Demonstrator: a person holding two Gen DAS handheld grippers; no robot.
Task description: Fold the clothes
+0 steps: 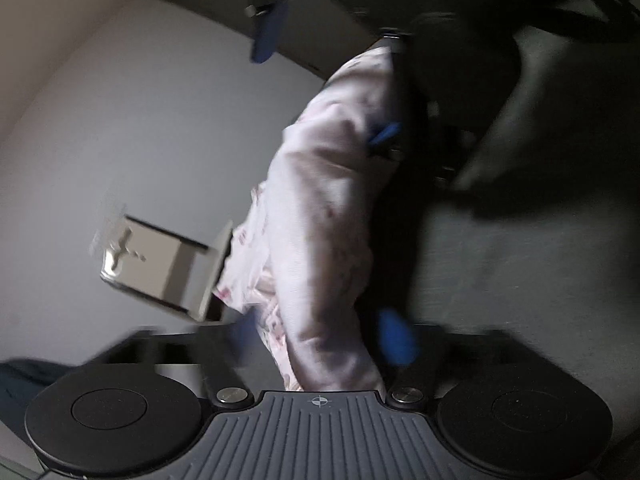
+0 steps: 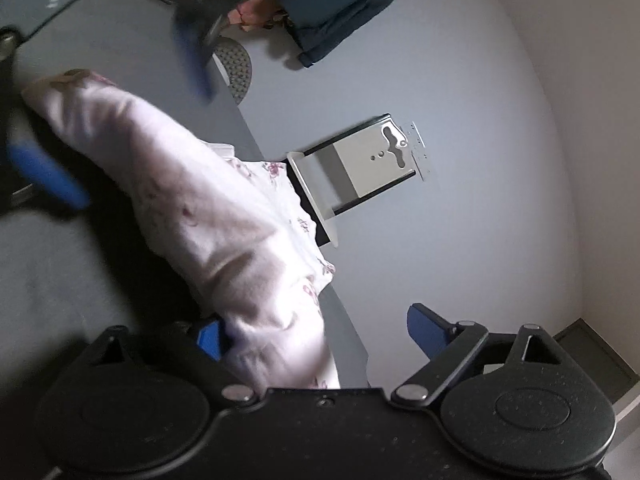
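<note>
A pale pink, flower-printed cloth garment [image 1: 320,216] lies bunched in a long roll on the dark grey tabletop [image 1: 520,280], one end hanging over the table's edge. Its outline is smeared by motion blur, so folds and hems are hard to read.

The left gripper [image 1: 320,332] has its blue-tipped fingers [image 1: 396,340] on either side of the near end of the cloth; whether they actually pinch it cannot be told through the blur.

The right gripper [image 2: 316,332] stands spread wide, one blue finger [image 2: 210,338] touching the cloth, the other clear of it.

Beyond the table sits a white metal bracket [image 2: 372,168] on the grey floor [image 2: 460,80]. A dark teal garment [image 2: 344,4] is cut off at the top edge.
</note>
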